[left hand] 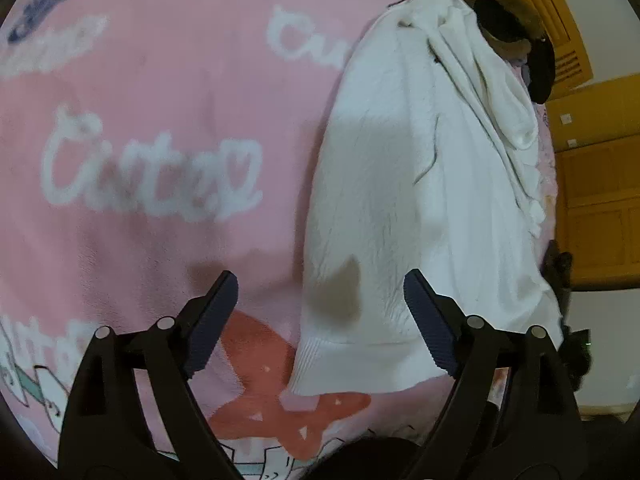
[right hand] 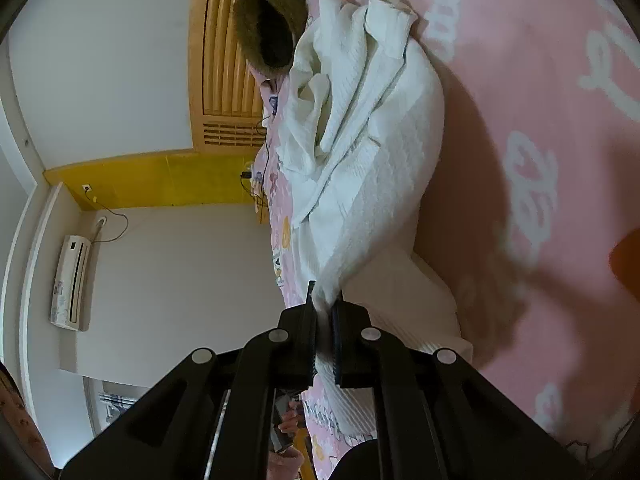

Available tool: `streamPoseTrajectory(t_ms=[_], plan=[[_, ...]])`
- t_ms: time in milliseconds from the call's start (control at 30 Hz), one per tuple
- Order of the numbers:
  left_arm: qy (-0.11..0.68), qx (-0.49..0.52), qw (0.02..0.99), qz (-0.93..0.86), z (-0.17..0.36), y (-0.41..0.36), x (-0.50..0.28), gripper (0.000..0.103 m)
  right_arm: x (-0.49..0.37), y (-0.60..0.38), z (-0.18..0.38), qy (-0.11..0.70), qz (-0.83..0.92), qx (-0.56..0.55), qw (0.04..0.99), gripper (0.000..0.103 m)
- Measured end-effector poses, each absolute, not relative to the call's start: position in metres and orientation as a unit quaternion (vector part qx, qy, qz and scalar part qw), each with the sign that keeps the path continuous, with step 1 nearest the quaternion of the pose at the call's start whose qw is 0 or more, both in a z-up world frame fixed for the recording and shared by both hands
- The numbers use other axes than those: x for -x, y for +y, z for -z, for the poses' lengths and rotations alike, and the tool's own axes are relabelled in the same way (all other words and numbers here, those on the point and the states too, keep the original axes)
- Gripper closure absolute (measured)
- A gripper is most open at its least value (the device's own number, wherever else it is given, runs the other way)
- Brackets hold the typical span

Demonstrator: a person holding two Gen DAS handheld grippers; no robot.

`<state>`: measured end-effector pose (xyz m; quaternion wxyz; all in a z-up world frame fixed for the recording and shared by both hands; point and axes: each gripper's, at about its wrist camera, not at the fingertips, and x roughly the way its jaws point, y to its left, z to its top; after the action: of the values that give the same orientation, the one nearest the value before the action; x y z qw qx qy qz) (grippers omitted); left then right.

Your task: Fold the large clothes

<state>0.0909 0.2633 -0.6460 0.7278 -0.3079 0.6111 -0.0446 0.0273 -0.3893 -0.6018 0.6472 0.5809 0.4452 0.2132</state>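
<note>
Pink blanket (left hand: 160, 80): covers the bed under everything; its soft pile can drag on the cloth and let a pad snag it along with the hem.
White garment (left hand: 400, 200): lies on the blanket, filling 12 to 4 o'clock in the left wrist view, ribbed hem at 6; bunched folds at 1 o'clock may set a crooked crease.
Dark furry item (right hand: 264, 20): at 11 o'clock of the garment in the right view; the upper edge could catch on it.
Left gripper (left hand: 320, 320): jaws spread wide, holding nothing, hem between them; closing may pinch one layer only.
Right gripper (right hand: 324, 320): clamped on a gathered corner of the garment; a small bite, likely to slip under tension.
</note>
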Motion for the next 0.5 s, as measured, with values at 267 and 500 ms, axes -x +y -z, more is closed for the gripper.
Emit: streamPoseTrajectory(t_ms=[267, 500], plan=[[0.631, 0.321, 0.698, 0.11, 0.665, 0.227, -0.116, 0.02, -0.028, -0.386, 0.605, 0.452, -0.226, -0.573, 0.645, 0.097], [0.634, 0.284, 0.714, 0.091, 0.66, 0.21, -0.126, 0.089, -0.036, -0.397, 0.607, 0.431, -0.223, -0.573, 0.661, 0.097]])
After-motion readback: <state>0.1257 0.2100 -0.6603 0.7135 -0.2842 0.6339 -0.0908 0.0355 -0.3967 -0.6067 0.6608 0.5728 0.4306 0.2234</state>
